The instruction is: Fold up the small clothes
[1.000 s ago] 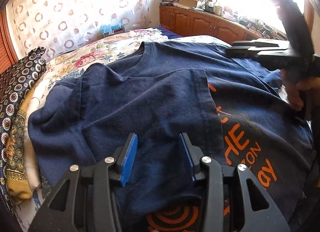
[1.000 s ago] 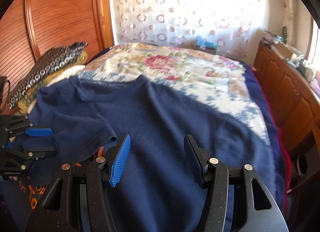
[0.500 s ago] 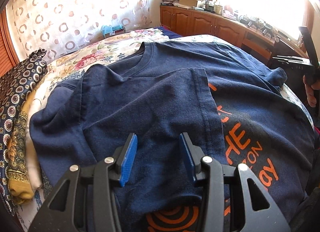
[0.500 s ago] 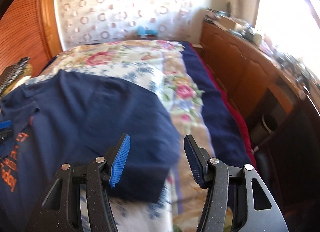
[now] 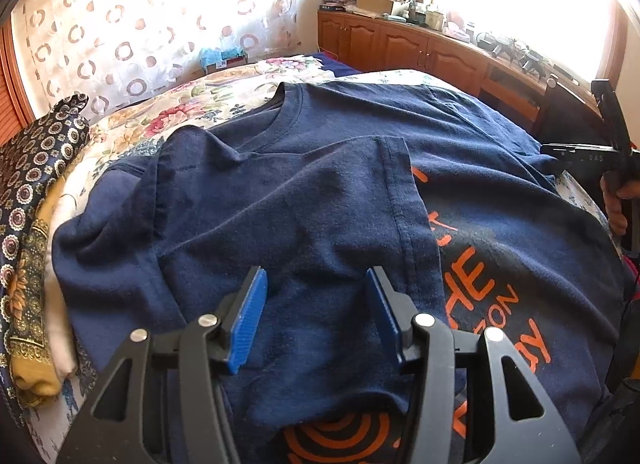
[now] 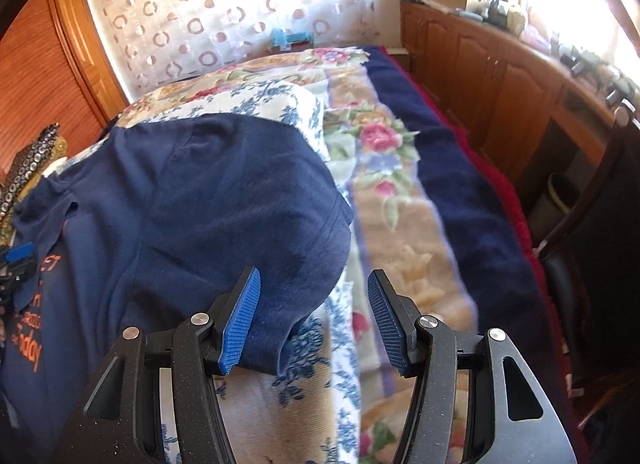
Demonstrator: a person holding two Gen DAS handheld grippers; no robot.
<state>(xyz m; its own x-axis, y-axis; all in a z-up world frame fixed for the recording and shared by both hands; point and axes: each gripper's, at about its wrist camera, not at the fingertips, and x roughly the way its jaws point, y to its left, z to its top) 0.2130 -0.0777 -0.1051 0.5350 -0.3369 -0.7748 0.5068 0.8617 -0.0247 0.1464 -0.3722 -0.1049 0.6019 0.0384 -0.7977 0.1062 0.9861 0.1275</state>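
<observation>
Fingers (image 5: pixel 256 316) opening over folded t-shirt (image 5: pixel 320 200)

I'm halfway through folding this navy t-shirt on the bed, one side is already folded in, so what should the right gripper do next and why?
Probably lower the right hand-held gripper and close it on the sleeve lying flat near the shirt's edge. The left side is already folded over the print; this side is not. The right jaws stand open above the sleeve's hem, and the left hand-held gripper is opening with nothing pinched.
</observation>
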